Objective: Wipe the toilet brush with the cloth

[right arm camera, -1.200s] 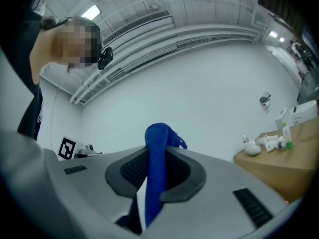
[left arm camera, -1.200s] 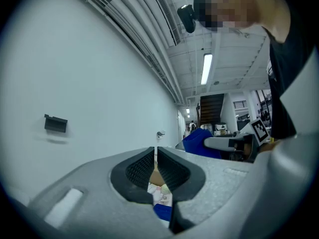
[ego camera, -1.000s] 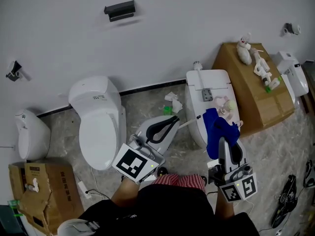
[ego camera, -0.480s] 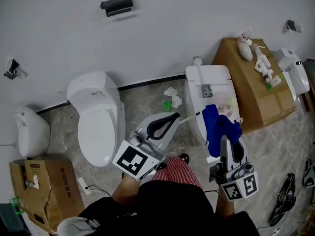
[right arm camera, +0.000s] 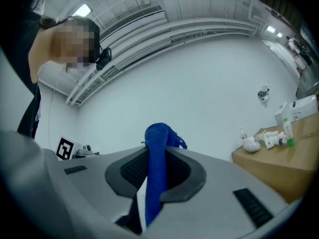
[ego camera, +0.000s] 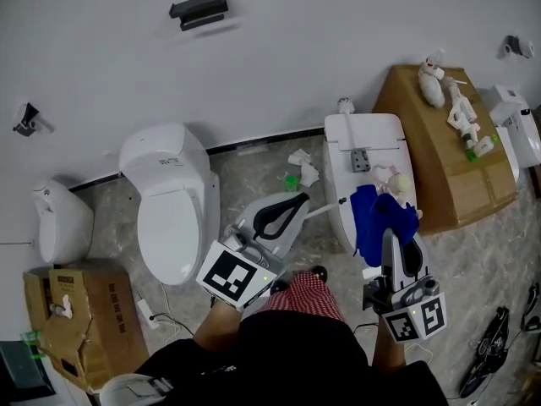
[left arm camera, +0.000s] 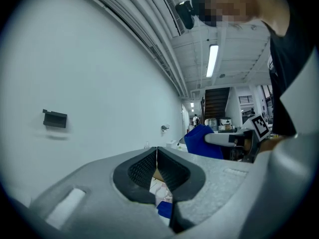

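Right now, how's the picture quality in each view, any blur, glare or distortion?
Head view: sharp, evenly lit, soft shadow under the wall bracket. Left gripper view: strong fisheye bend, dark round border, ceiling light strip slightly blown out. Right gripper view: same bend and border, blue cloth sharp up close.
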